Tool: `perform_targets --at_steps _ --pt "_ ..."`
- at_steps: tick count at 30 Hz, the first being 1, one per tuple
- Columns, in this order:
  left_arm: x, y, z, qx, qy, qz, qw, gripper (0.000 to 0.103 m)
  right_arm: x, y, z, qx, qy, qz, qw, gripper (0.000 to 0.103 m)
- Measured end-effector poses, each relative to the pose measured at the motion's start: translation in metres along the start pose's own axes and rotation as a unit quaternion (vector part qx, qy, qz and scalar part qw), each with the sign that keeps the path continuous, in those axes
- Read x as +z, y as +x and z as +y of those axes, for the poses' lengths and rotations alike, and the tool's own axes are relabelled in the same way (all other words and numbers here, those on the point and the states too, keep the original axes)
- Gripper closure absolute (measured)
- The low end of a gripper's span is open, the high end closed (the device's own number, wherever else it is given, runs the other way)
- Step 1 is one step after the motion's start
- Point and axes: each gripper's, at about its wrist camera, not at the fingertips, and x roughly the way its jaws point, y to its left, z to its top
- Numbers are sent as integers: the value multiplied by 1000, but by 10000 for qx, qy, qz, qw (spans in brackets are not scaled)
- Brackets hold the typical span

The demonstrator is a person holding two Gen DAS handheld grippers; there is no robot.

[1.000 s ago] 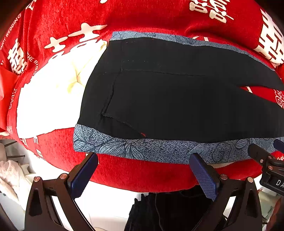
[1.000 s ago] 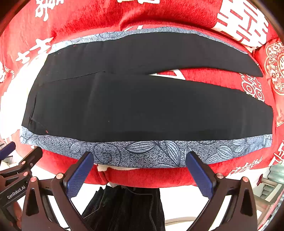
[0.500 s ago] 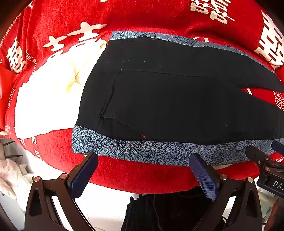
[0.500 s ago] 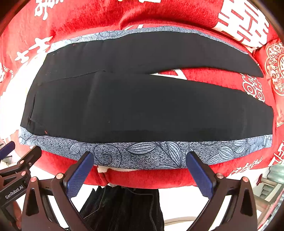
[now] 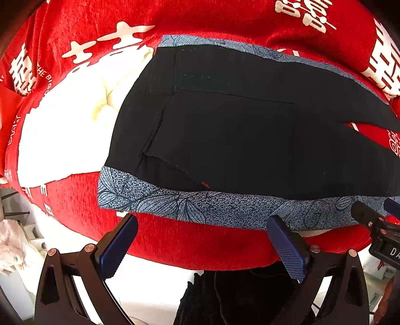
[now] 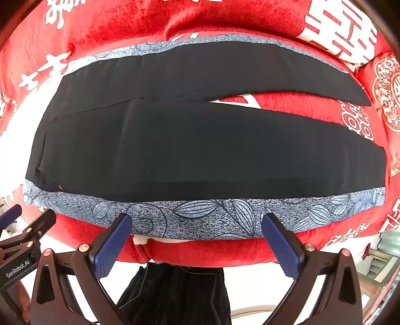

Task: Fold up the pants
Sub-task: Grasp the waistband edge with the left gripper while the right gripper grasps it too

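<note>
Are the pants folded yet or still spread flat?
Spread flat: the pants lie full length on the red blanket, both legs apart, with no fold; both tongs open.

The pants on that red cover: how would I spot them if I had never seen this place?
Start from the big red bedspread printed with white characters. Spread flat across its middle lie the pants, waist to the left and two legs running right with a sliver of red between them. They are the only black thing there, edged along each outer side by a grey-blue leaf-patterned band.
</note>
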Motion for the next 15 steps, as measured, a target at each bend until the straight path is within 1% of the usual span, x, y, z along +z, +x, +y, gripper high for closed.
perform_targets --at_steps 2,4,6,7,8,9,10,11,12,13,14,15 --pt "-1 0 0 -92 -8 37 10000 0 -1 -1 -4 122 60 -31 9999 0" --pt "-2 1 4 -236 -100 11 9997 0 -3 -1 -11 488 209 -60 9986 0" --pt "-6 1 13 -528 -277 23 9982 0 -8 1 -27 1224 585 -68 9907 0" --pt "-8 3 19 -677 -389 -41 9969 0 -11 4 -36 1639 814 -50 9831 0" --pt "-10 4 23 -789 -465 -90 9958 0 -15 11 -48 2203 1110 -3 9691 0" --pt "-13 7 28 -936 -546 -65 9941 0 -18 15 -55 2485 1262 15 9604 0" --pt "-17 10 33 -1132 -640 -10 9915 0 -24 22 -65 2891 1492 6 9456 0" --pt "-21 13 38 -1278 -712 57 9892 0 -28 28 -71 3098 1631 3 9367 3" --pt "-25 20 42 -1434 -808 106 9863 0 -31 33 -76 3208 1723 14 9313 5" --pt "-27 24 45 -1513 -860 151 9846 0 -37 40 -81 3377 1869 23 9225 13" --pt "-30 29 47 -1606 -915 198 9826 0 -42 48 -86 3522 2004 56 9142 24" --pt "-32 37 50 -1699 -1003 260 9800 0 -45 54 -89 3649 2110 104 9068 27"
